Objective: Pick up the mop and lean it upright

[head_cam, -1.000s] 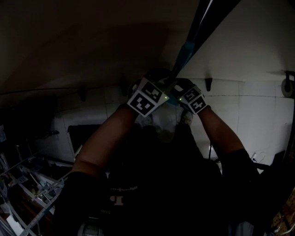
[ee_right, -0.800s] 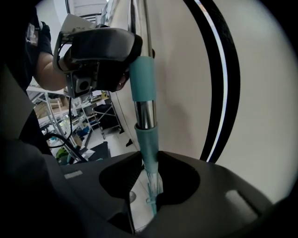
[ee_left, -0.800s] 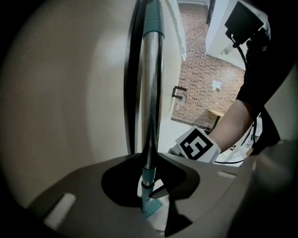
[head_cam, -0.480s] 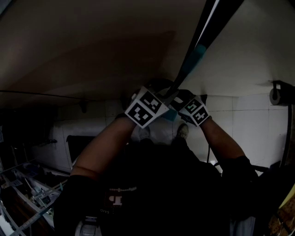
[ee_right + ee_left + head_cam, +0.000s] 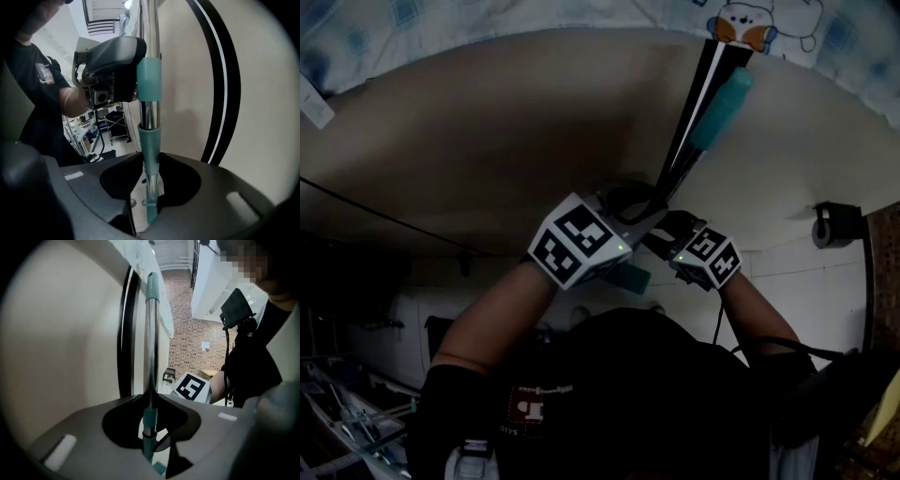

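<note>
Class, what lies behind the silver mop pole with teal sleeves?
A beige wall and a black curved band with a white stripe. The silver mop pole hides the strip directly behind it.

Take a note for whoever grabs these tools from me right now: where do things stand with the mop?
Left tool: shut on the mop handle.
Right tool: shut on the same handle, close beside the left one.
Mop: handle held steeply up in front of the beige wall; mop head out of view.
Done: mop picked up.
Left: rest the handle against the wall, check it stands, then open both tools.
</note>
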